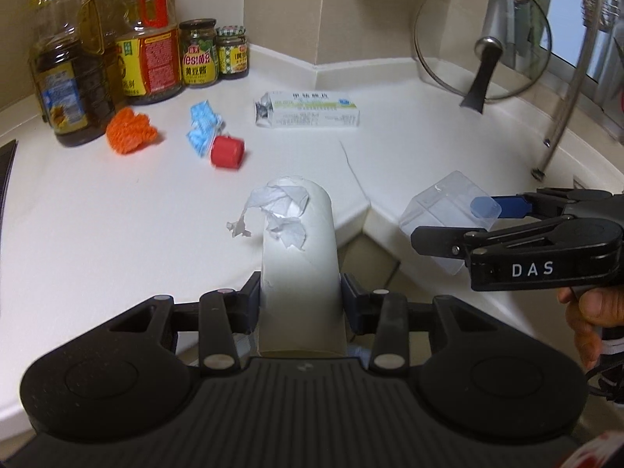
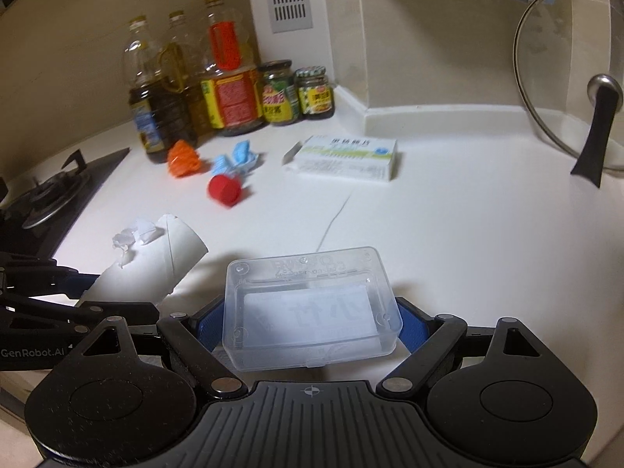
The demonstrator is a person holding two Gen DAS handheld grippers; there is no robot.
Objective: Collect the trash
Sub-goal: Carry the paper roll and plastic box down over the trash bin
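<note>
My left gripper (image 1: 300,296) is shut on a white cardboard tube (image 1: 298,257) with torn paper at its far end; the tube (image 2: 156,265) also shows at the left of the right wrist view. My right gripper (image 2: 310,323) is shut on a clear plastic box (image 2: 312,308) with a paper label inside; the box (image 1: 440,214) also shows in the left wrist view. On the white counter (image 1: 117,214) ahead lie a red cap (image 1: 227,151), blue wrappers (image 1: 202,126), an orange net (image 1: 130,132) and a white carton (image 1: 312,111).
Oil bottles (image 1: 66,78) and sauce jars (image 1: 199,54) stand in the back left corner. A glass pot lid (image 1: 483,39) leans on the wall at the right. A gas hob (image 2: 50,195) lies at the left. A hand (image 1: 585,312) holds the right gripper.
</note>
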